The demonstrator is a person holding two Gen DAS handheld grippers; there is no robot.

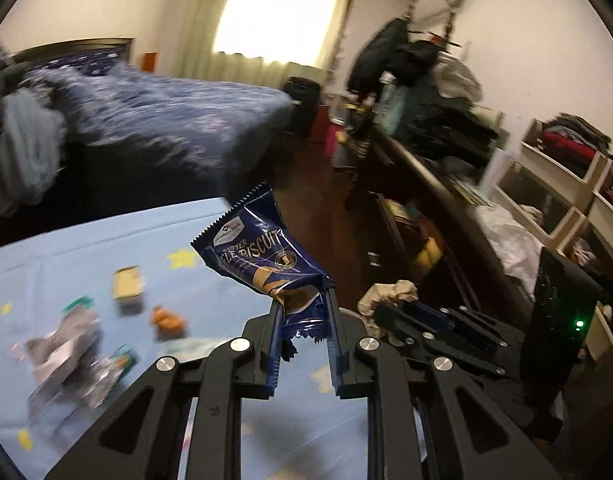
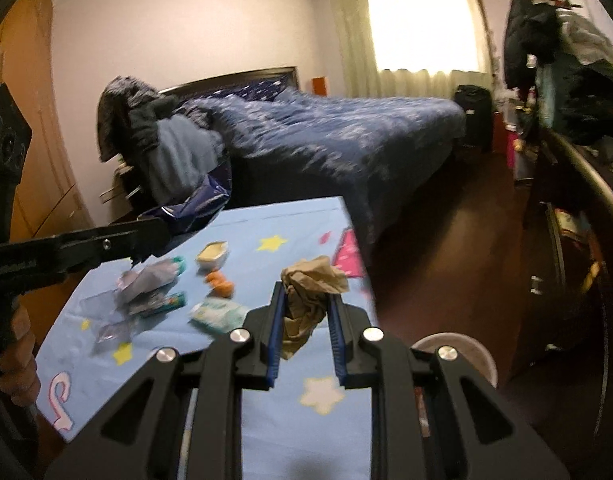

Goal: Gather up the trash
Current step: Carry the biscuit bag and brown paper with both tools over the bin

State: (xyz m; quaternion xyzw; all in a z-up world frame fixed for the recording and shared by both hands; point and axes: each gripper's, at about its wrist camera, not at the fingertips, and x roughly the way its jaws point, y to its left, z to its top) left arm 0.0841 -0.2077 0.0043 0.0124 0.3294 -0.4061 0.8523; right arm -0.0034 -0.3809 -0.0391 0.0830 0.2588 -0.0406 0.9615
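Left tongs (image 1: 304, 300) are pinching a blue biscuit wrapper (image 1: 262, 252) up over the desk (image 1: 86, 248), and right tongs (image 2: 304, 300) are squeezing a crumpled brown paper wad (image 2: 312, 280) above the desk edge. Other scraps (image 2: 146, 284) are lying on the desk.

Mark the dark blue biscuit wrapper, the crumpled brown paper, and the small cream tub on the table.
Dark blue biscuit wrapper (image 1: 258, 256), left wrist view, printed front.
Crumpled brown paper (image 2: 312, 280), right wrist view, upper wad.
Small cream tub (image 2: 213, 255), right wrist view, top face.
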